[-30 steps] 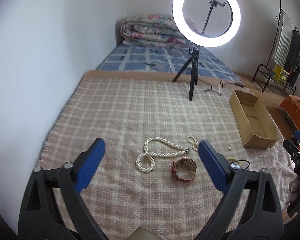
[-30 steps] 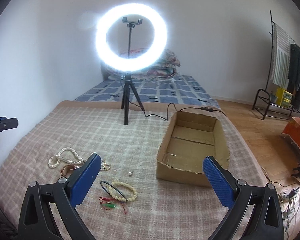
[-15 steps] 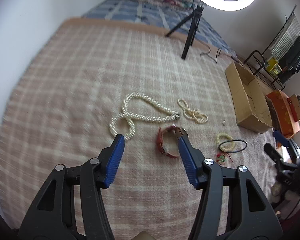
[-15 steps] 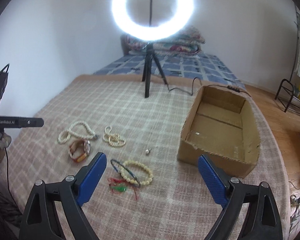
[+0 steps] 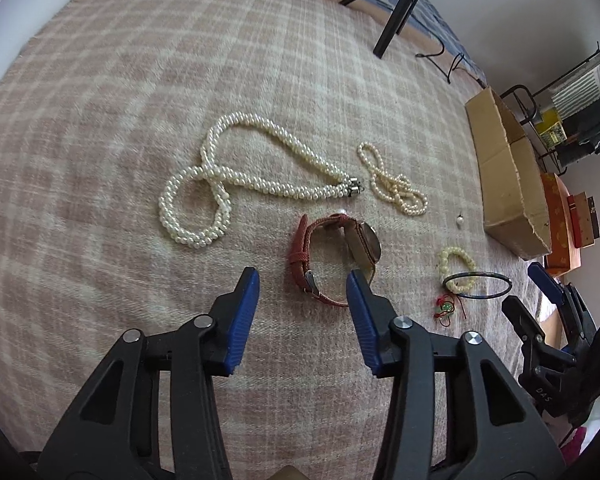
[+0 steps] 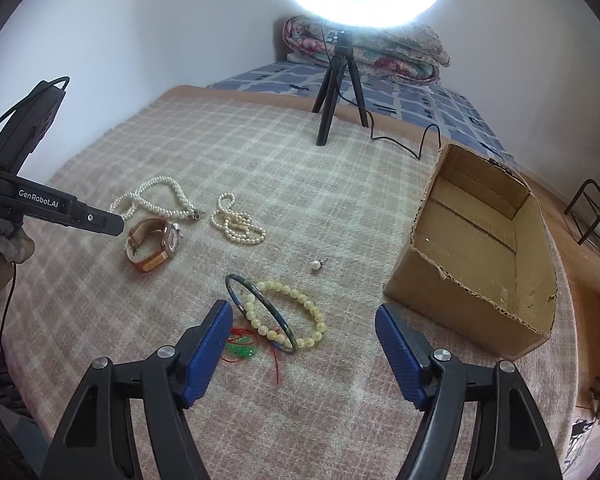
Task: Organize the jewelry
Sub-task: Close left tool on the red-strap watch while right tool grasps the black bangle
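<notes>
Jewelry lies on a plaid blanket [image 5: 100, 120]. A red-strap watch [image 5: 332, 256] lies just ahead of my open left gripper [image 5: 302, 276], whose right fingertip overlaps its face. Beyond it lie a thick pearl necklace [image 5: 240, 180] and a thin pearl strand [image 5: 396, 184]. My open right gripper [image 6: 304, 312] hovers over a yellow bead bracelet [image 6: 288, 312], a dark bangle [image 6: 260, 308] and a red-green charm [image 6: 240, 348]. A pearl earring [image 6: 316, 265] lies further on. An empty cardboard box [image 6: 480, 256] sits at the right.
A ring light on a tripod [image 6: 336, 88] stands at the blanket's far edge with its cable [image 6: 404, 140] trailing toward the box. A folded quilt [image 6: 380, 52] lies on the bed behind. A clothes rack [image 5: 572, 100] and orange boxes [image 5: 564, 224] stand off to the right.
Both grippers have dropped and tilted toward the blanket. The left one has closed in on the watch and narrowed its opening. The right one has moved over the bracelets.
</notes>
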